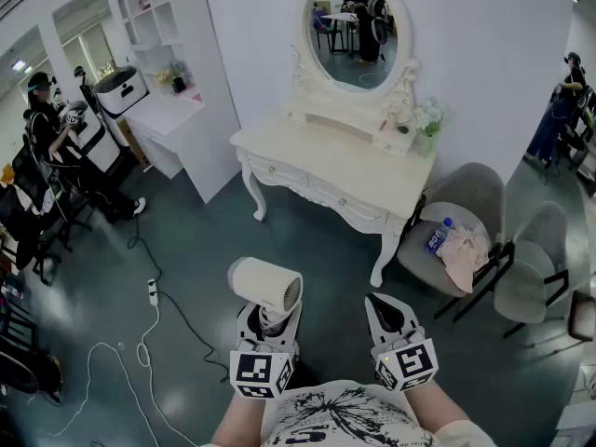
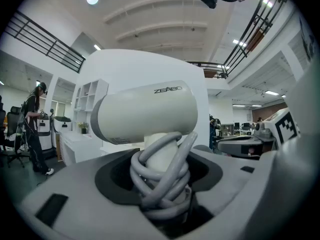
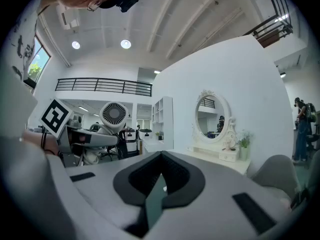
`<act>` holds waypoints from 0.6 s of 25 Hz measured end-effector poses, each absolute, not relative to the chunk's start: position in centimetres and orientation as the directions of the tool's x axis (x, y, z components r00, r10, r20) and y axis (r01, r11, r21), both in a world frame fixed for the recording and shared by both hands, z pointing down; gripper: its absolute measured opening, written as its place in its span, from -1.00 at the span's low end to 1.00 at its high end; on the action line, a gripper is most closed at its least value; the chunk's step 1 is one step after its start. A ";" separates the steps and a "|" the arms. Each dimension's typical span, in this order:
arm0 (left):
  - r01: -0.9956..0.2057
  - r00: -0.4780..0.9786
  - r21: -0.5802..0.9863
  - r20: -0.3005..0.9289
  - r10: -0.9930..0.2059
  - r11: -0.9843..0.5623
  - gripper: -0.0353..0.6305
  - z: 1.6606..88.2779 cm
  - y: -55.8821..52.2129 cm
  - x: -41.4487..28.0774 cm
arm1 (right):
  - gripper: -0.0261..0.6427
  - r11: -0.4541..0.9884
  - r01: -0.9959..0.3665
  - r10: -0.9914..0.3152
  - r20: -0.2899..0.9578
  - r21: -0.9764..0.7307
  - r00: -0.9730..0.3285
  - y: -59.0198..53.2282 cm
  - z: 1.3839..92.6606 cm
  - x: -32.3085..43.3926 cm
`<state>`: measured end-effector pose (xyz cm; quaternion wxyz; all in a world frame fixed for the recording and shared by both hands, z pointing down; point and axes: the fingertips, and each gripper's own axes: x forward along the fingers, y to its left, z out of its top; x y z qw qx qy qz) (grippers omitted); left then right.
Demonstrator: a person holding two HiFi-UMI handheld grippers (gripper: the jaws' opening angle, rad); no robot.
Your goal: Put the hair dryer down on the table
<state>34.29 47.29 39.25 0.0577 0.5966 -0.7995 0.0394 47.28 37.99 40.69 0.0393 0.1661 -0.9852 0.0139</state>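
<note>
Most of the hair dryer (image 2: 145, 115) handle hides under wound cord (image 2: 162, 184).

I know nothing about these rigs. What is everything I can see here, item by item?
hair dryer: one, cream, cord wound round its handle, held up at front left
dressing table: one, cream, against the white wall
mirror: one, oval, cream-framed, on the dressing table
flowers: one bunch, white-green, dressing table's right end
chairs: two, grey, right of the dressing table
bottle: one, blue-labelled, on the seat of the chair next to the dressing table
power strip: one, white, floor at left
people: two, dark-clothed, far left and far right
left gripper: one, grey-white, shut on the hair dryer's handle
right gripper: one, grey-white, shut, empty
</note>
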 end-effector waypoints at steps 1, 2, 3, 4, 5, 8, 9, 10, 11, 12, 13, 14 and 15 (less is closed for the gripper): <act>-0.959 -0.280 0.006 0.139 -0.950 0.283 -0.12 39.4 47.1 34.3 | -0.87 0.944 -0.329 -0.327 0.082 -0.013 -0.942 37.9 40.8 47.3; -0.960 -0.277 0.006 0.139 -0.951 0.281 -0.12 39.5 47.0 34.3 | -0.87 0.944 -0.330 -0.328 0.083 -0.012 -0.941 37.8 40.9 47.3; -0.961 -0.273 0.006 0.140 -0.952 0.277 -0.12 39.6 46.8 34.3 | -0.87 0.944 -0.331 -0.329 0.084 -0.012 -0.941 37.6 41.0 47.3; -0.962 -0.268 0.006 0.139 -0.953 0.272 -0.12 39.7 46.7 34.3 | -0.87 0.943 -0.333 -0.331 0.085 -0.014 -0.940 37.5 41.0 47.3; -0.964 -0.262 0.006 0.138 -0.955 0.266 -0.12 39.6 46.6 34.3 | -0.87 0.941 -0.337 -0.334 0.087 -0.016 -0.939 37.4 41.1 47.3; -0.968 -0.249 0.008 0.134 -0.959 0.252 -0.12 39.5 46.3 33.9 | -0.87 0.940 -0.341 -0.337 0.094 -0.023 -0.937 37.2 41.2 46.8; -0.968 -0.247 0.010 0.135 -0.960 0.250 -0.12 39.6 46.2 33.6 | -0.87 0.938 -0.345 -0.341 0.095 -0.026 -0.935 37.1 41.2 46.5; -0.969 -0.244 0.013 0.136 -0.960 0.248 -0.12 39.6 46.1 33.4 | -0.87 0.935 -0.354 -0.350 0.096 -0.031 -0.932 36.9 41.3 46.2; -0.969 -0.242 0.017 0.137 -0.961 0.246 -0.12 39.8 45.9 33.1 | -0.87 0.930 -0.366 -0.361 0.096 -0.036 -0.928 36.6 41.4 45.9; -0.969 -0.239 0.021 0.138 -0.961 0.245 -0.12 39.9 45.8 32.7 | -0.87 0.926 -0.376 -0.371 0.096 -0.039 -0.924 36.4 41.5 45.5; -0.970 -0.237 0.026 0.138 -0.962 0.243 -0.12 40.1 45.6 32.2 | -0.87 0.923 -0.383 -0.378 0.098 -0.041 -0.921 36.2 41.6 45.1; -0.970 -0.236 0.030 0.139 -0.962 0.242 -0.12 40.3 45.3 31.6 | -0.87 0.922 -0.386 -0.380 0.101 -0.038 -0.919 36.0 41.7 44.5; -0.970 -0.235 0.032 0.139 -0.962 0.241 -0.12 40.5 45.1 30.9 | -0.87 0.922 -0.386 -0.381 0.105 -0.033 -0.919 35.8 41.9 43.7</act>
